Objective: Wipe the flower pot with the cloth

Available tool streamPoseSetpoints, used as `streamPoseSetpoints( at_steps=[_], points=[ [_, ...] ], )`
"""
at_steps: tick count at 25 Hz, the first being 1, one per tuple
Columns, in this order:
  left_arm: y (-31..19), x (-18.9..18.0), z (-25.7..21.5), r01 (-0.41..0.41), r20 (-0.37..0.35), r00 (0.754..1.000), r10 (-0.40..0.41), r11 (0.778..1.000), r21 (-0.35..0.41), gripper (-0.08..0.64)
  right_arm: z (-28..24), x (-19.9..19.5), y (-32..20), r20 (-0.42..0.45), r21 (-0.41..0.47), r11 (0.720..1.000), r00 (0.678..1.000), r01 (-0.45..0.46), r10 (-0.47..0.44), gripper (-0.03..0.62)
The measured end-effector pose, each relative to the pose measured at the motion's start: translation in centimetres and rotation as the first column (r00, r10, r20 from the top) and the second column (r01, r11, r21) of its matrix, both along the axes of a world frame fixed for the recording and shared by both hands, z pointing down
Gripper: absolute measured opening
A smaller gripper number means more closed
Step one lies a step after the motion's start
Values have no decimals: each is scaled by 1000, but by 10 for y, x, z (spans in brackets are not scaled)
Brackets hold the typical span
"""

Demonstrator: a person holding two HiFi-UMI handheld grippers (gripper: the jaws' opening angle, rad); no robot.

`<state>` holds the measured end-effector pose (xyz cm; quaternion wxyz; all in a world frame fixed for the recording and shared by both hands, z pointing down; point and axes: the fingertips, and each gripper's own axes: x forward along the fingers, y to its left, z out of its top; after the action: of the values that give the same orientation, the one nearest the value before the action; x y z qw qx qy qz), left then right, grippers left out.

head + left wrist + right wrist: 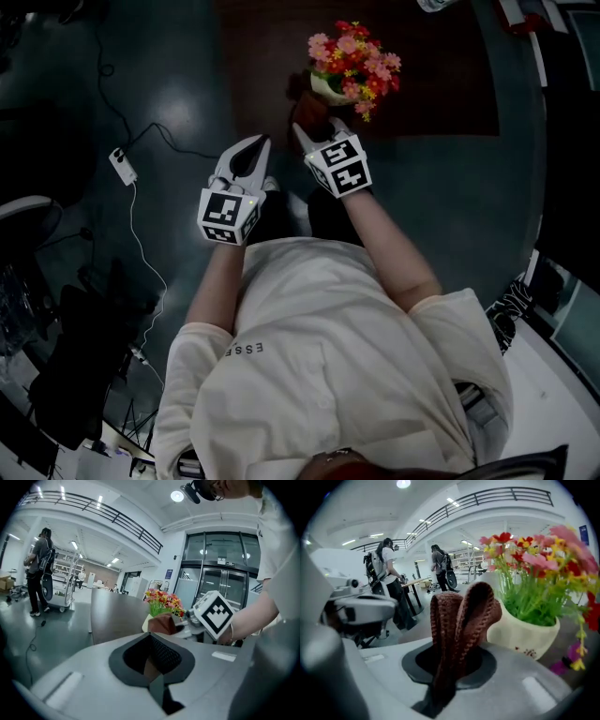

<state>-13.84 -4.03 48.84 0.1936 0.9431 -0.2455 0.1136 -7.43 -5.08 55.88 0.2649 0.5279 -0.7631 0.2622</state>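
- Cloth (459, 616): reddish-brown, ribbed knit.
- Pot (529, 630): cream, with small dark-red marks.
- Flowers (534, 559): pink, red and yellow over green stems.
- Cubes (228, 216): white, with black square markers.
- Table (441, 84): dark brown.
- Shirt (319, 347): off-white.

At the upper middle of the head view the flower pot (323, 86) shows only as a pale sliver, the rest hidden under its flowers (354, 56) and behind the cloth (308, 113). In the right gripper view the flowers blur and run off the right edge, and the dark print low on the pot is unreadable.
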Motion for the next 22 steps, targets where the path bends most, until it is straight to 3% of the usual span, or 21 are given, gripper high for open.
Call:
streamPoseSetpoints(
  at_steps=[5, 10, 14, 22],
  points=[
    [-3, -14, 13, -30, 67, 997, 31, 999, -18, 15, 7, -3, -62, -11, 13, 988, 988, -156, 157, 46],
    [-9, -24, 15, -36, 47, 998, 37, 999, -30, 15, 14, 10, -86, 65, -66, 932, 931, -356, 361, 46],
    [-13, -22, 18, -65, 22, 998, 67, 996, -56, 15, 17, 21, -81, 69, -90, 911, 910, -403, 409, 44],
    [-21, -4, 16, -120, 31, 992, 122, 992, -39, 15, 22, 36, -41, 97, -148, 885, 884, -442, 457, 44]
  ],
)
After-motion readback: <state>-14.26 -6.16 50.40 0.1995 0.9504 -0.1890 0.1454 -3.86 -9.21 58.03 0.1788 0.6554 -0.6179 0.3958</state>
